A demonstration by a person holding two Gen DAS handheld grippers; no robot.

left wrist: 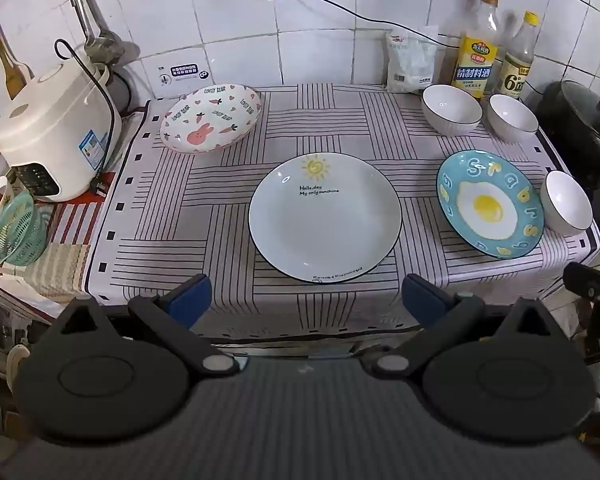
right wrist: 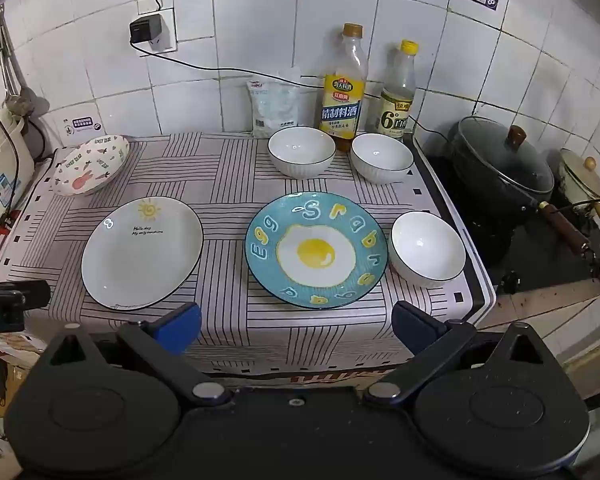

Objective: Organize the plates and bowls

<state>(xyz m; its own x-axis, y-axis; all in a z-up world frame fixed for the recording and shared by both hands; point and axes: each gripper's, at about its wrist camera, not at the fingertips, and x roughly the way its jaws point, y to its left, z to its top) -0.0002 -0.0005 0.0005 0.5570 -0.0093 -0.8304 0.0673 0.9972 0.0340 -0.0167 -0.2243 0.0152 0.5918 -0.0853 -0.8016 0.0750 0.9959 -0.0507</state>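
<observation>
Both black tongs [left wrist: 306, 300] [right wrist: 296, 326] released above glossy round plates [left wrist: 325, 218], ribbed bowls [right wrist: 427, 249].

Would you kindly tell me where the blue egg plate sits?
In the right wrist view the blue egg plate lies centre on the tablecloth, between the sunshine plate and a white bowl.

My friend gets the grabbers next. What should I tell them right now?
Left gripper: open, holding nothing, in front of the sun plate.
Right gripper: open, holding nothing, in front of the egg plate.
On the striped cloth: the bunny plate lies at the back left. Two white bowls stand at the back in front of the bottles, and a third bowl is just right of the egg plate.
Done: nothing stacked yet.
Left: gather the three plates and the three bowls.
</observation>
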